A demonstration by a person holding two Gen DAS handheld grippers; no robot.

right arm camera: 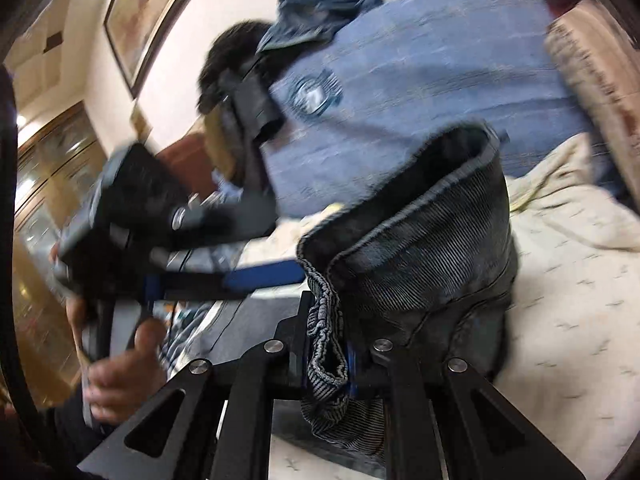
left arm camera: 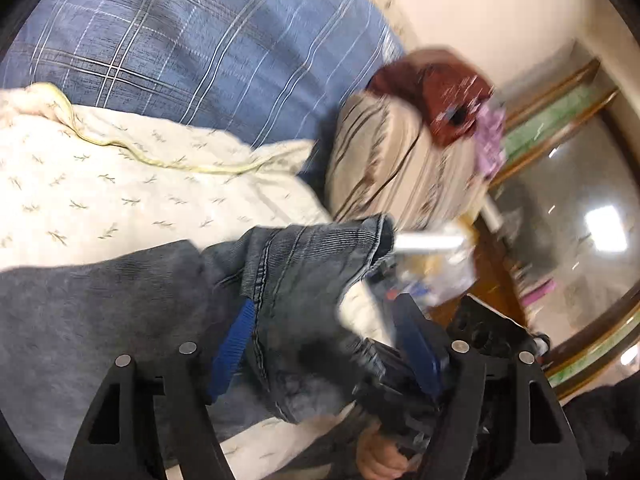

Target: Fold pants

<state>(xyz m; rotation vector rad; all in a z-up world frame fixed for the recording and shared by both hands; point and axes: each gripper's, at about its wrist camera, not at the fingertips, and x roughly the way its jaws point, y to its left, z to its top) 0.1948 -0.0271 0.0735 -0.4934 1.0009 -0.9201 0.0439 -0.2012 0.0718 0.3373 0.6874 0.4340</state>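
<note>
Gripping a hem of the dark grey-blue denim pants (right arm camera: 420, 248), the right gripper (right arm camera: 340, 364) has its blue-padded fingers pressed together on the folded, stitched edge, and the fabric rises from the jaws in a ridged, cuff-like fold. The left gripper (left arm camera: 328, 344) stands with its jaws apart; one blue finger pad (left arm camera: 234, 344) lies against the denim, yet nothing is pinched between the two. Seen from the right wrist, that same left gripper (right arm camera: 256, 276) reaches in from the left edge, held in a person's hand (right arm camera: 120, 364).

The pants lie on a bed, over a cream quilt printed with small leaf sprigs (left arm camera: 120, 184), at the bed's near edge close to both tools. Beyond the quilt spreads a blue plaid cover (left arm camera: 192, 40), taking up the far part of the bed. A beige striped pillow (left arm camera: 392, 168) sits at the bed's right side in the left wrist view, with a rust-red cloth (left arm camera: 444, 92) on top of it. Another piece of dark denim clothing (right arm camera: 324, 12) lies toward the far edge of the blue cover.

No containers can be made out. Much of the quilt and the blue cover is bare. Past the bed's edge stands a glossy wood-framed cabinet (left arm camera: 572, 200), blurred.
</note>
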